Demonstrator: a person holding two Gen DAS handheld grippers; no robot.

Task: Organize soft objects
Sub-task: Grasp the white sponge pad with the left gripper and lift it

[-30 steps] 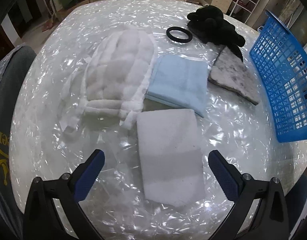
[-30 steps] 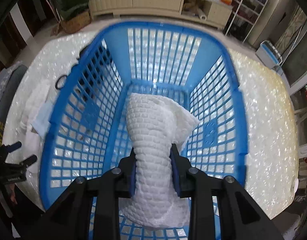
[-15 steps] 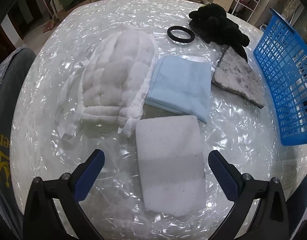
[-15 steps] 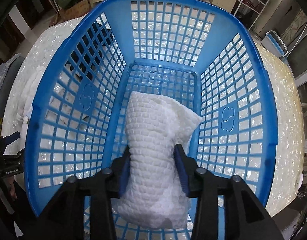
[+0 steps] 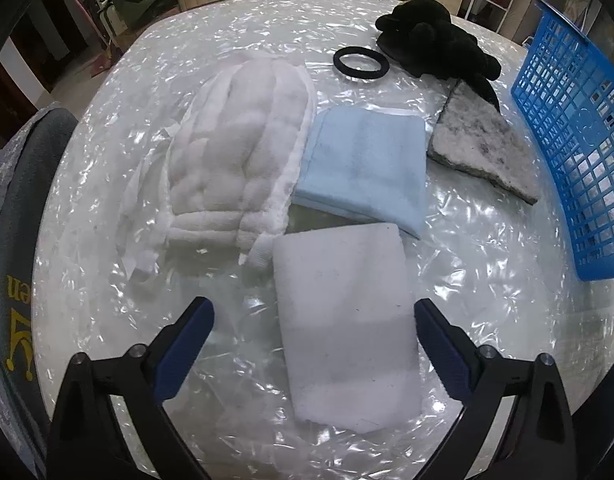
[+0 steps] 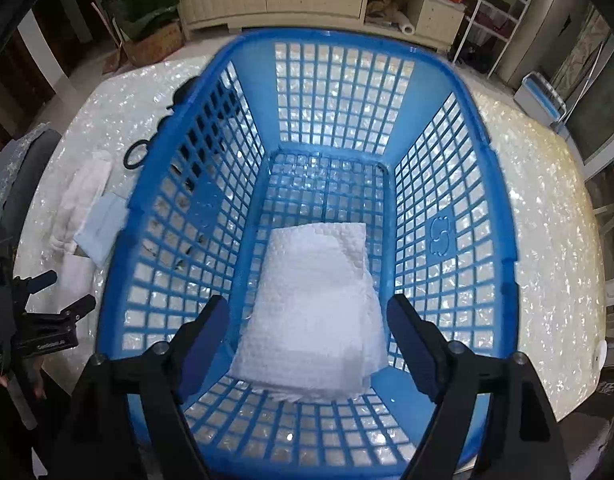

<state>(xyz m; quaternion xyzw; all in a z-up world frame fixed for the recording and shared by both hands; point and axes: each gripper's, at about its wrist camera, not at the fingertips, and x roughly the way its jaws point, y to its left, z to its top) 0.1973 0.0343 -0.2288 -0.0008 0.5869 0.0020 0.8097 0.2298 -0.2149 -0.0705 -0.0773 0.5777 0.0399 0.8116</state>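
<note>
My right gripper point(image 6: 307, 320) is open above the blue basket point(image 6: 503, 216). A white textured cloth point(image 6: 315, 312) lies flat on the basket floor, free of the fingers. My left gripper point(image 5: 313, 320) is open and empty, hovering over a white rectangular pad point(image 5: 343, 320) on the table. Beyond it lie a fluffy white towel point(image 5: 235, 160), a folded light-blue cloth point(image 5: 367, 164), a grey-white felt piece point(image 5: 483, 148), a black plush item point(image 5: 435, 40) and a black ring point(image 5: 361, 63). The basket's side shows at the right in the left wrist view point(image 5: 575, 140).
The round table point(image 5: 487, 264) is covered in shiny crinkled plastic. A grey chair back point(image 5: 15, 216) stands at its left edge. The left gripper also shows in the right wrist view point(image 6: 43, 320), left of the basket. Cabinets and shelves stand behind.
My right gripper has opened and let go of the white textured cloth, which now lies flat in the basket. The right gripper pulled back a little. The left gripper hardly moved.
</note>
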